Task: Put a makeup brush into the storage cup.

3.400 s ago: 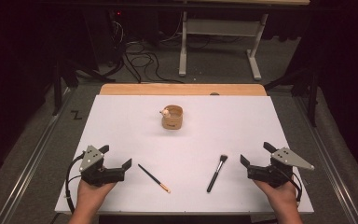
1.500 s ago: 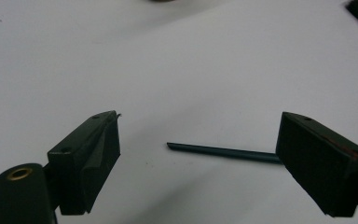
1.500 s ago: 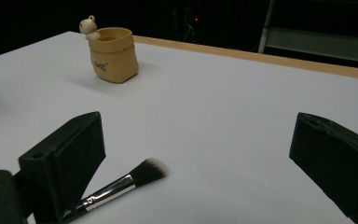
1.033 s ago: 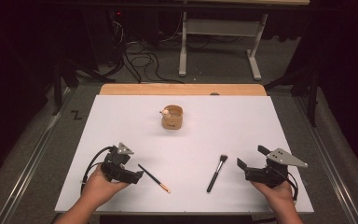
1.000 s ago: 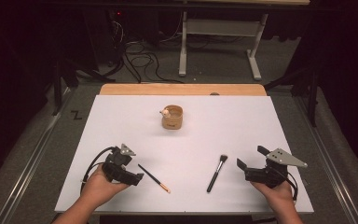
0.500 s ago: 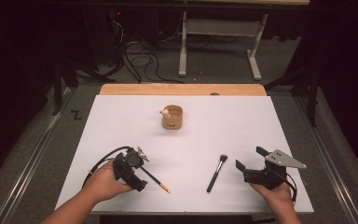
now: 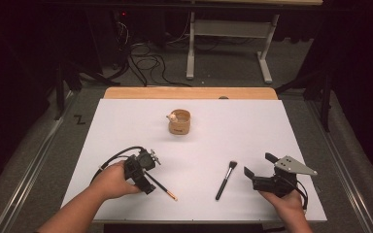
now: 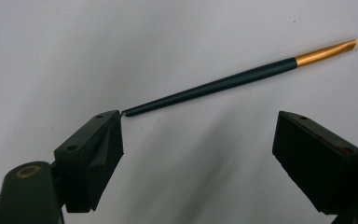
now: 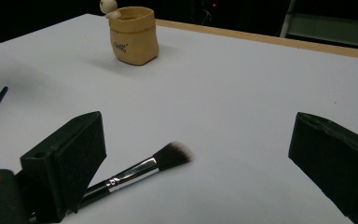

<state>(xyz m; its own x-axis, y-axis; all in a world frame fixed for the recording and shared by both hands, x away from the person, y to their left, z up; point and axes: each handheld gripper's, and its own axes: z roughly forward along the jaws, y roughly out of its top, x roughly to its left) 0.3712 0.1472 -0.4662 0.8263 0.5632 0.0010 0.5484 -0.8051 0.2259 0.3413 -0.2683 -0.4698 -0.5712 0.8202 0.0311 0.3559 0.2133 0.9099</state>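
Two hand-held grippers low over table, left tilted down over thin brush, jaws apart.

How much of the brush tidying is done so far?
Nothing looks done yet: the tan cup holds no brush. In hand: the left gripper, jaws open, is over the thin gold-tipped brush, not gripping it. Left: the fluffy makeup brush lies on the table by the open right gripper.
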